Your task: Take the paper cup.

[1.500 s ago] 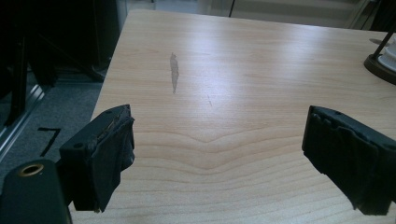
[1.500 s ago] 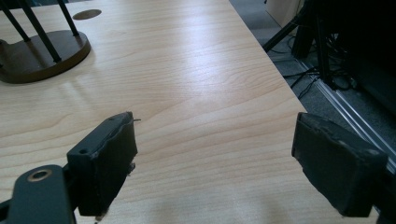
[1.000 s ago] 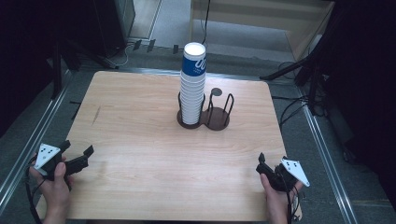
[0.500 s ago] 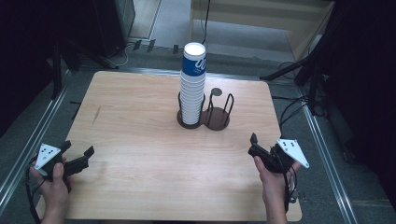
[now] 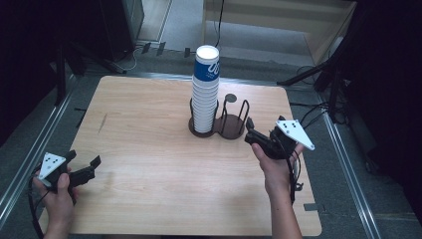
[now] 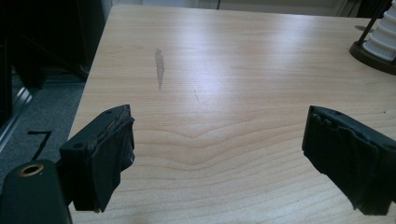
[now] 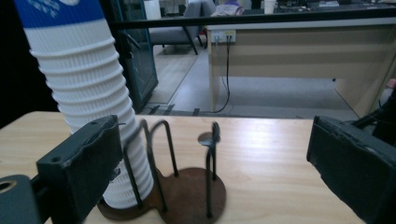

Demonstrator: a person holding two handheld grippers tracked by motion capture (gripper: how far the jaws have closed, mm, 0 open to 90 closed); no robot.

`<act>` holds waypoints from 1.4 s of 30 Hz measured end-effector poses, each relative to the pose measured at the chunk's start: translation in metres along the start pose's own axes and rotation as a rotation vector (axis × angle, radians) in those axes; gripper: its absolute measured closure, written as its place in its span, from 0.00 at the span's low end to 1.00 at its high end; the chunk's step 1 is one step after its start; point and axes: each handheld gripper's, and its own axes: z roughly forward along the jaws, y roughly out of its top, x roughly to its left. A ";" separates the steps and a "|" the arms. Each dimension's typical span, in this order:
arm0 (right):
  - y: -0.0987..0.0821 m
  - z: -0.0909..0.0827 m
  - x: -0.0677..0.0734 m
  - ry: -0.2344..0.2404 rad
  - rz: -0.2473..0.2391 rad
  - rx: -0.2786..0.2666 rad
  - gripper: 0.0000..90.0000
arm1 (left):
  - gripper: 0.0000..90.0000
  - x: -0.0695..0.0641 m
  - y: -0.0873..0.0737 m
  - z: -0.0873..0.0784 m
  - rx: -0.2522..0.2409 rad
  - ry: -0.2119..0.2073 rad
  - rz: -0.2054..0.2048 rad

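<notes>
we are bringing the right gripper (image 5: 255, 133) toward the tall stack of white ribbed paper cups with a blue-banded top cup (image 5: 205, 89), which is standing in the left ring of a dark brown two-ring wire cup holder (image 5: 219, 123) near the far middle of the pale wooden table (image 5: 149, 169); its jaws have just been opening and are standing wide with nothing between them; in the right gripper view the stack (image 7: 88, 93) is sitting behind the left jaw, so we are judging that the hand should be swinging toward it and rising to take the top cup squarely, clear of the wire loops (image 7: 156, 158); the left gripper (image 5: 82, 167) is resting near the table's near-left edge, jaws apart and empty; bare wood is lying open between both hands, while the right table edge is running just beside the right hand.
</notes>
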 end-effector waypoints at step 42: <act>0.042 0.073 0.088 0.139 -0.021 0.023 0.07 | 0.11 0.002 0.001 0.003 0.011 -0.011 -0.024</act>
